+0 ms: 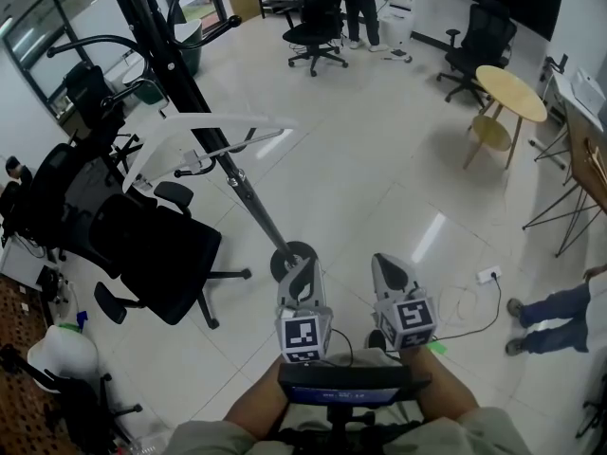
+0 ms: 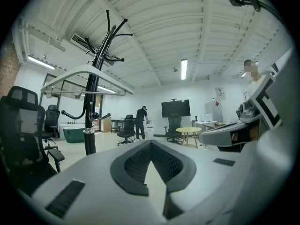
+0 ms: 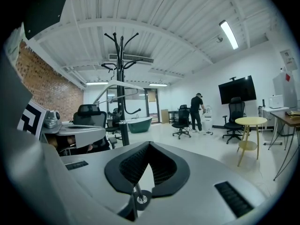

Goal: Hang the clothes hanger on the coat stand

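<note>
- The left tongs (image 1: pixel 303 267) sit at lower centre of the head view. In the left gripper view their jaws are pressed together with nothing between them.
- The right tongs (image 1: pixel 388 265) sit just beside them on the right, likewise closed tip to tip and empty.
- The white clothes hanger (image 1: pixel 205 135) is in the upper left of the head view, well apart from both tongs. It hangs level across the pole of the black coat stand (image 1: pixel 248 202), below the stand's top hooks. Which hook carries it cannot be made out.
- The stand's round base (image 1: pixel 289 257) rests on the pale tiled floor (image 1: pixel 379 169), near the tip of the left tongs.
- A black office chair (image 1: pixel 152 251) stands at centre left.
- A round yellow table (image 1: pixel 510 92) stands at upper right.
- A person (image 1: pixel 360 3) stands at the top edge.
</note>
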`<action>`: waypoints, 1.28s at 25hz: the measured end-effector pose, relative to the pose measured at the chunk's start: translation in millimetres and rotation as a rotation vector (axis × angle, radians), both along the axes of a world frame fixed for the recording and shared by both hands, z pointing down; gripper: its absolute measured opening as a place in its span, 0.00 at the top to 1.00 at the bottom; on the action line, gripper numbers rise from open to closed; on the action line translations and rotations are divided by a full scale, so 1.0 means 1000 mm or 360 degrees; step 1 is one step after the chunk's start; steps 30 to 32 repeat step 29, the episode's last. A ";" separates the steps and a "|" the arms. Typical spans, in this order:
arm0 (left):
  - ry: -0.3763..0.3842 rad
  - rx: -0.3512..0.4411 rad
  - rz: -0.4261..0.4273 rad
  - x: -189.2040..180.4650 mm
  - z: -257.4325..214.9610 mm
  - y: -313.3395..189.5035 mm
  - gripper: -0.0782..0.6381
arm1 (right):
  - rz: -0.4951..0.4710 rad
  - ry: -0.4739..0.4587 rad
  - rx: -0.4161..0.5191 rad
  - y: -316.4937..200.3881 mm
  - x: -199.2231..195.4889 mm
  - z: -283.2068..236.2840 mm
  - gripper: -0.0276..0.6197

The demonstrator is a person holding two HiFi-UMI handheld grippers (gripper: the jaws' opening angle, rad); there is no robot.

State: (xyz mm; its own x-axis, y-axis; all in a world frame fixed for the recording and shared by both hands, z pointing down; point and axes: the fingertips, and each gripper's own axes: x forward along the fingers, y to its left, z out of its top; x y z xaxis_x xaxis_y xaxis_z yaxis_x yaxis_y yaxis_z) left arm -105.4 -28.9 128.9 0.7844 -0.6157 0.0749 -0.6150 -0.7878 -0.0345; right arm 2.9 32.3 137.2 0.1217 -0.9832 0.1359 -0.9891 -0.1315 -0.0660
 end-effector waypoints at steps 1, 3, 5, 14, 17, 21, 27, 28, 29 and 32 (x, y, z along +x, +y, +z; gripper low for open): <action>0.0002 -0.0003 -0.0002 -0.002 -0.001 -0.002 0.87 | 0.0002 0.0000 0.0001 -0.001 -0.001 -0.001 0.96; 0.0004 -0.0002 -0.0004 -0.003 -0.002 -0.003 0.87 | 0.0005 0.0009 -0.0001 -0.003 -0.003 -0.002 0.96; 0.0006 0.0001 -0.0004 -0.004 -0.003 -0.002 0.87 | -0.0003 0.0031 -0.0019 -0.002 -0.005 -0.002 0.96; 0.0005 0.0007 -0.0005 -0.001 -0.001 0.003 0.87 | -0.0010 -0.0006 -0.0042 0.003 -0.001 0.005 0.96; 0.0000 0.0014 -0.0005 0.003 -0.004 0.001 0.87 | -0.0015 -0.0004 -0.0032 0.001 0.002 0.000 0.96; -0.0003 0.0020 -0.0001 0.006 -0.006 0.004 0.87 | -0.0021 -0.0007 -0.0024 0.003 0.004 -0.004 0.96; 0.0005 0.0011 -0.0001 0.005 0.000 0.006 0.87 | -0.0020 -0.0002 -0.0011 0.003 0.002 0.002 0.96; 0.0006 0.0008 -0.0001 0.005 0.000 0.006 0.87 | -0.0020 -0.0002 -0.0009 0.003 0.002 0.003 0.96; 0.0007 0.0005 0.0000 0.004 0.001 0.006 0.87 | -0.0020 -0.0002 -0.0008 0.002 0.001 0.004 0.96; 0.0007 0.0005 0.0000 0.004 0.001 0.006 0.87 | -0.0020 -0.0002 -0.0008 0.002 0.001 0.004 0.96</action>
